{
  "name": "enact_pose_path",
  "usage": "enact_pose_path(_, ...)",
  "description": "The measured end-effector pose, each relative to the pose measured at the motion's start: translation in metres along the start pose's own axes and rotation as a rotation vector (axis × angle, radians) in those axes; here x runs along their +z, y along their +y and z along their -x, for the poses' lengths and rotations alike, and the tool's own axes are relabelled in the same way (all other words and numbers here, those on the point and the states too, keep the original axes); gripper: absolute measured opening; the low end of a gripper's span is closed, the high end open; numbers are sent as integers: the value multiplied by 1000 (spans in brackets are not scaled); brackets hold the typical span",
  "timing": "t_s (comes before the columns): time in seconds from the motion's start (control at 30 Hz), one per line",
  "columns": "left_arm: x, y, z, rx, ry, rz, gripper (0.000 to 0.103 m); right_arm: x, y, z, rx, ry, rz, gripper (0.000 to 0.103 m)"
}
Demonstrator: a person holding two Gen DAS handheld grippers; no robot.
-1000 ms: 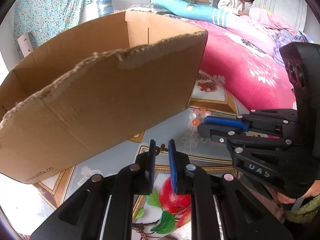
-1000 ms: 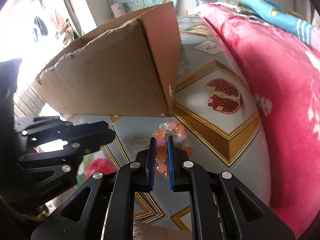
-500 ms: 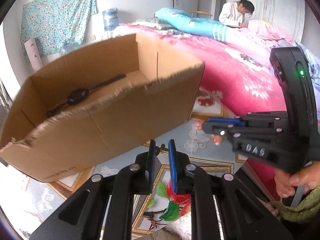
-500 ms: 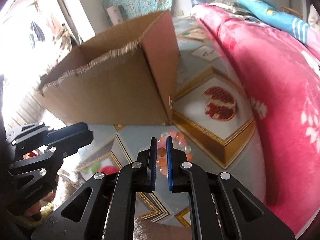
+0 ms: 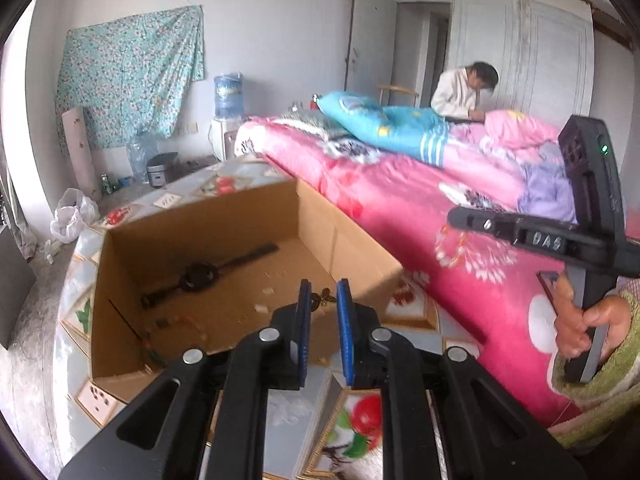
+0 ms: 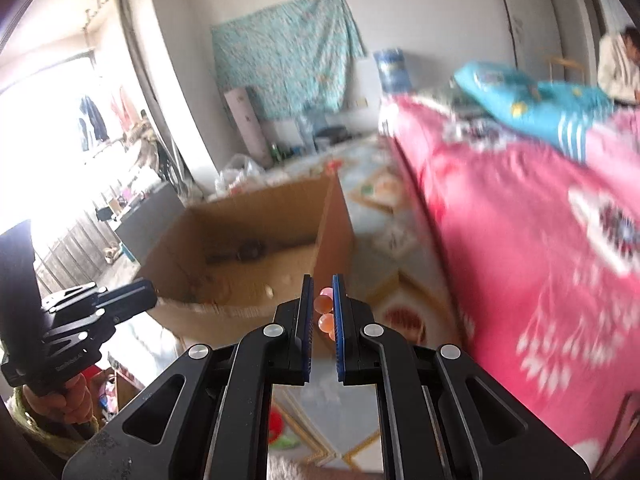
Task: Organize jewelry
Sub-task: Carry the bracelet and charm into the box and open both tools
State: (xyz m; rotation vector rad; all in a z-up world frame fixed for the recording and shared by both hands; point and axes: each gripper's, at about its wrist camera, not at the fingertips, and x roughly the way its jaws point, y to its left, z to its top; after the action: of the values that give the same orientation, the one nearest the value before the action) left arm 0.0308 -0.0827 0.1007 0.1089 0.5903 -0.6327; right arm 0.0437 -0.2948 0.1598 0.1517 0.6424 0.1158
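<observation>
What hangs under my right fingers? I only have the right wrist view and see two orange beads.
Observer: A whole bead bracelet dangles in a loop from the right gripper.
Operator: Is the left gripper carrying anything?
Observer: Yes, a small butterfly-shaped piece pinched at its tip.
Operator: What's the dark blur in the box?
Observer: A black watch, strap laid out flat on the box floor.

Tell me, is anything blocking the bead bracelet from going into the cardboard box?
Nothing visible blocks it. The right gripper holds the bead bracelet up in the air beside the cardboard box. The box's top is open. Inside lie only a black watch and some small bits.
</observation>
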Motion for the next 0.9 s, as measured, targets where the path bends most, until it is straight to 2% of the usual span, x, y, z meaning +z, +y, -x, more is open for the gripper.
enact_pose_path(0.13,15,29,-14,-35,45,61,12,39,12,-16,76,-13,37,7)
enact_pose_path(0.23,23,50,-38,-67,123,112,12,60,17,-46,160,53,50,7)
enact_pose_path(0.3,26,63,-58,-78,180,144,12,65,22,-67,195,128,61,7)
enact_pose_path(0.47,22,83,-94,-83,285,185,12,60,27,-148,240,408,77,8)
enact_pose_path(0.57,17,87,-103,-90,317,203,12,41,27,-179,182,557,100,15)
enact_pose_path(0.6,15,88,-106,-91,325,205,12,36,26,-184,167,578,99,14)
enact_pose_path(0.67,14,88,-108,-94,334,208,12,35,24,-182,169,563,107,17)
enact_pose_path(0.73,13,89,-111,-98,345,208,12,37,22,-175,128,511,127,19)
enact_pose_path(0.9,11,90,-126,-123,398,212,12,47,12,-153,114,415,100,20)
